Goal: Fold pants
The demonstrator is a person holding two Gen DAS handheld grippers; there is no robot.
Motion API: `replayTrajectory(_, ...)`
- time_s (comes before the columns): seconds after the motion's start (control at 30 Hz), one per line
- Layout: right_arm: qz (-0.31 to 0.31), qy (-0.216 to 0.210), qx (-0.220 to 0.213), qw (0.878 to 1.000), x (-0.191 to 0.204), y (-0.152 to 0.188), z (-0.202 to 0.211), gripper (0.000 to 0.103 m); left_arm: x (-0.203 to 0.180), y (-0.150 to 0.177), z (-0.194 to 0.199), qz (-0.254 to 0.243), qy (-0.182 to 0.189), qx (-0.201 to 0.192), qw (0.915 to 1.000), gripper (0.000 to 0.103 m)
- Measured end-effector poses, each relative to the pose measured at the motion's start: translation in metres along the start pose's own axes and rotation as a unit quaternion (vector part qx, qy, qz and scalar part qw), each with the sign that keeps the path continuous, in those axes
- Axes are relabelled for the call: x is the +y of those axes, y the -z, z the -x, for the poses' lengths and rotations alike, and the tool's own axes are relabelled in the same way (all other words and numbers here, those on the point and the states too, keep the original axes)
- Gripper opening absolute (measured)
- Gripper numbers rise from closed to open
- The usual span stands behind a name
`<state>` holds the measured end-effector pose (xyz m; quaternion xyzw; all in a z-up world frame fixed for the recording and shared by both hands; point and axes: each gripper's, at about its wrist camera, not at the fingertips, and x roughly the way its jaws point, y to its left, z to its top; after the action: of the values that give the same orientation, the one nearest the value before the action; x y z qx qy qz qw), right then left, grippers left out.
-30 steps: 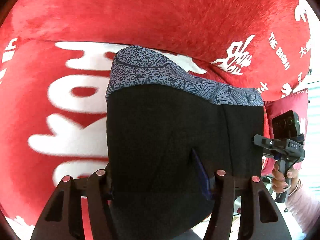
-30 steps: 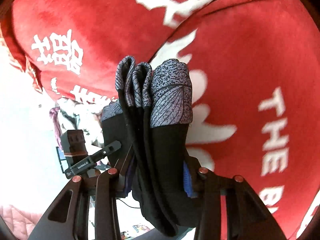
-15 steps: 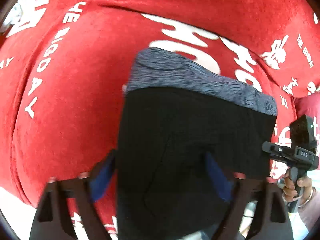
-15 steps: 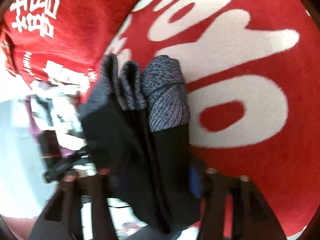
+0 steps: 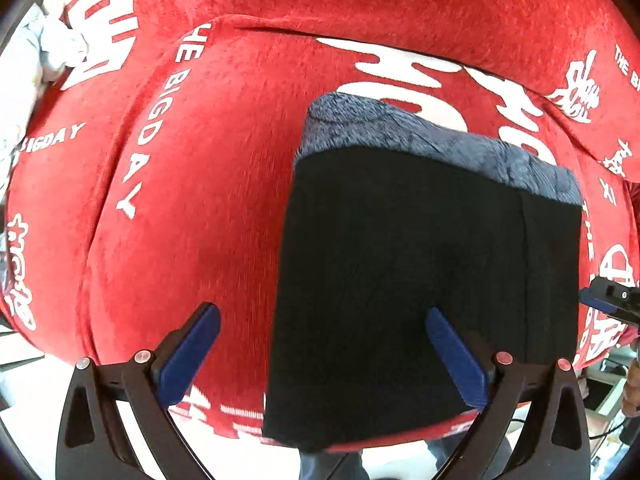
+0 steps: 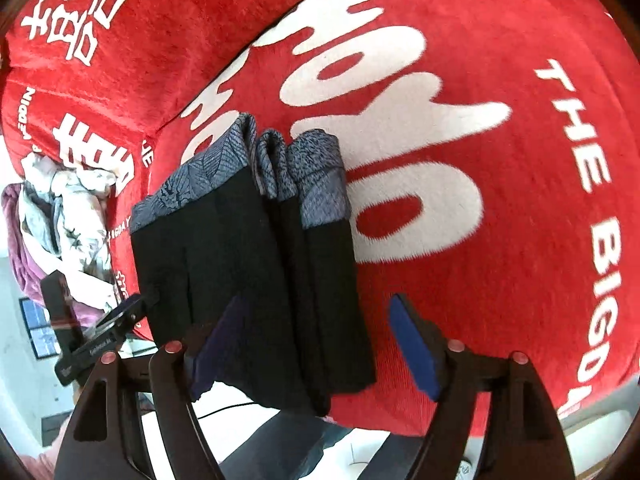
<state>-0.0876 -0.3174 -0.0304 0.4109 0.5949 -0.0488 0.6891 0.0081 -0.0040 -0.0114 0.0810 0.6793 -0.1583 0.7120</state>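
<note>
Now: pants point(image 5: 432, 280) folded into a compact black bundle w/ grey patterned waistband on top edge, lying on red blanket point(image 5: 192, 208) w/ white lettering.

L wrist view: bundle fills centre-right of frame, waistband toward upper right. L gripper point(image 5: 320, 352) fingers spread wide, released; blue pads point(image 5: 188, 356) visible both sides. Left pad sits over bare blanket, clear of the cloth; right pad overlaps black cloth in the pic, can't tell if touching. Nothing pinched between them. Part of R gripper's body at far right edge of frame point(image 5: 612, 300).

R wrist view: bundle point(image 6: 256, 264) seen edge-on at centre-left, several stacked layers visible, waistband folds point(image 6: 280, 164) bunched at upper end. Lower end of bundle overhangs blanket edge at bottom centre. R gripper point(image 6: 316, 348) also wide apart, released; right blue pad point(image 6: 416, 348) over bare red blanket just beside the cloth, left pad close against black cloth, contact unclear. L gripper's body at lower left of frame point(image 6: 100, 340).

Heap of pale and purple fabric point(image 6: 60, 216) at left edge of R view, beyond blanket corner; same pale heap at upper left of L view point(image 5: 44, 48).
</note>
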Motion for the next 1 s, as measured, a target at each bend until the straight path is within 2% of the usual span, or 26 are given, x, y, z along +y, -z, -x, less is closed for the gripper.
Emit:
replayTrajectory(0.1, -0.012, 0.011, -0.004, 1.000, 0.000, 0.013, 0.009, 0.080, -0.003, 0.007, 0.010, 0.008, -0.009, 0.003, 0.9999, 0.103)
replayTrajectory(0.17, -0.010, 0.034, -0.006, 0.999, 0.008, 0.021, 0.011, 0.080, -0.006, 0.011, 0.014, 0.015, -0.023, 0.009, 0.9996, 0.103)
replayTrajectory(0.27, 0.001, 0.063, -0.009, 0.998, 0.017, 0.030, 0.019, 0.080, -0.012, 0.018, 0.023, 0.013, -0.022, 0.009, 0.9996, 0.103)
replayTrajectory(0.47, 0.028, 0.072, -0.033, 0.996, 0.050, 0.051, 0.040, 0.080, -0.027, 0.030, 0.048, -0.013, -0.026, 0.001, 0.9996, 0.103)
replayTrajectory(0.8, 0.044, 0.066, -0.034, 0.996, 0.106, 0.080, 0.066, 0.080, -0.036, 0.039, 0.095, -0.030, -0.024, -0.018, 0.9991, 0.103)
replayTrajectory(1.0, 0.071, 0.114, -0.036, 0.990, 0.135, 0.092, 0.077, 0.080, -0.036, 0.044, 0.116, -0.032, -0.030, -0.021, 0.9988, 0.103)
